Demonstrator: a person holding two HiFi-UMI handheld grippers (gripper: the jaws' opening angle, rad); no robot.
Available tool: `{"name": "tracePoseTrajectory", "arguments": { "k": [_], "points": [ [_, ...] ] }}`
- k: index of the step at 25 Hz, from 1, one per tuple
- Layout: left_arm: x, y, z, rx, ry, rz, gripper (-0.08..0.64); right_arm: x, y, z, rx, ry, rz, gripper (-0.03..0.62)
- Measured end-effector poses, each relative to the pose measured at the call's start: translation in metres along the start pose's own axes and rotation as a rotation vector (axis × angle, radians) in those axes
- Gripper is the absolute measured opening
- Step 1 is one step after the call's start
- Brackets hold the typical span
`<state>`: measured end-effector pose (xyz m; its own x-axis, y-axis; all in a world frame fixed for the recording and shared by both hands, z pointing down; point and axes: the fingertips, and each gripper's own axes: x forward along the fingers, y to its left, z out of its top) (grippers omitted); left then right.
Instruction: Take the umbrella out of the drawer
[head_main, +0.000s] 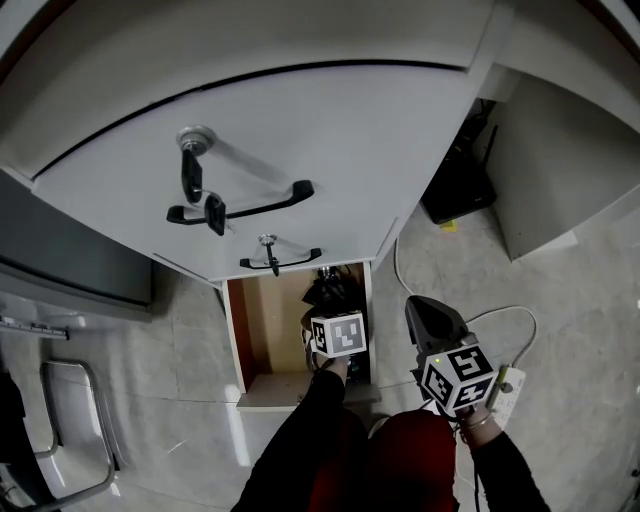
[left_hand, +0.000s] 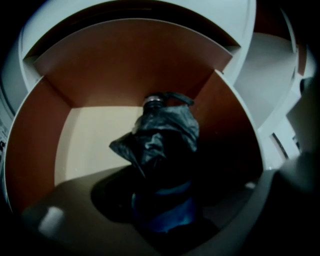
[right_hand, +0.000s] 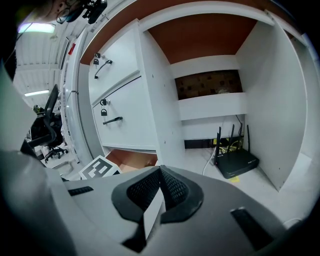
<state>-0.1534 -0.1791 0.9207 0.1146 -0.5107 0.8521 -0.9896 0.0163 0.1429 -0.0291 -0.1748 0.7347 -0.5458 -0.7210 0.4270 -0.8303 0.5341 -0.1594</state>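
Note:
The bottom drawer (head_main: 255, 335) of a white cabinet stands pulled out, its inside wood-coloured. A black folded umbrella (left_hand: 162, 135) stands at the drawer's right side, its strap loop at the top (left_hand: 167, 97). My left gripper (left_hand: 165, 207) reaches into the drawer and is shut on the umbrella's lower part, blue pads against the dark fabric. In the head view its marker cube (head_main: 338, 335) covers most of the umbrella (head_main: 328, 290). My right gripper (head_main: 428, 312) hangs outside the drawer to the right, above the floor, jaws shut (right_hand: 160, 172) on nothing.
Above the open drawer are two shut drawers with black handles (head_main: 240, 212) and hanging keys (head_main: 190, 170). A black router (right_hand: 237, 161) with white cables sits on the floor in the alcove to the right. A metal chair frame (head_main: 70, 430) stands at the left.

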Motion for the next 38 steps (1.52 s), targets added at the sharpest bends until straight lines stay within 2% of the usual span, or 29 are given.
{"name": "tracePoseTrajectory", "arguments": {
  "k": [3,7,10,18,24,32,38],
  "points": [
    [-0.002,-0.002,0.0,0.001,0.002,-0.002,0.284,-0.002,0.0,0.002,0.001,-0.006,-0.011,-0.002],
    [-0.009,-0.003,0.0,-0.018,-0.007,-0.058,0.262,-0.009,0.002,0.004,-0.004,-0.011,-0.017,-0.002],
    [-0.015,-0.003,0.002,-0.004,-0.019,-0.081,0.255,-0.014,0.002,0.005,-0.013,-0.011,-0.023,-0.002],
    [-0.043,0.001,0.01,0.077,-0.082,-0.1,0.244,-0.02,0.009,0.009,-0.027,-0.024,-0.027,-0.003],
    [-0.064,0.0,0.014,0.199,-0.129,-0.1,0.244,-0.026,0.018,0.01,-0.039,-0.034,-0.02,-0.003],
    [-0.097,-0.007,0.021,0.302,-0.205,-0.14,0.244,-0.036,0.023,0.016,-0.051,-0.046,-0.02,-0.002],
    [-0.112,-0.004,0.019,0.355,-0.229,-0.137,0.244,-0.045,0.023,0.023,-0.067,-0.059,-0.024,-0.002]
  ]
}}
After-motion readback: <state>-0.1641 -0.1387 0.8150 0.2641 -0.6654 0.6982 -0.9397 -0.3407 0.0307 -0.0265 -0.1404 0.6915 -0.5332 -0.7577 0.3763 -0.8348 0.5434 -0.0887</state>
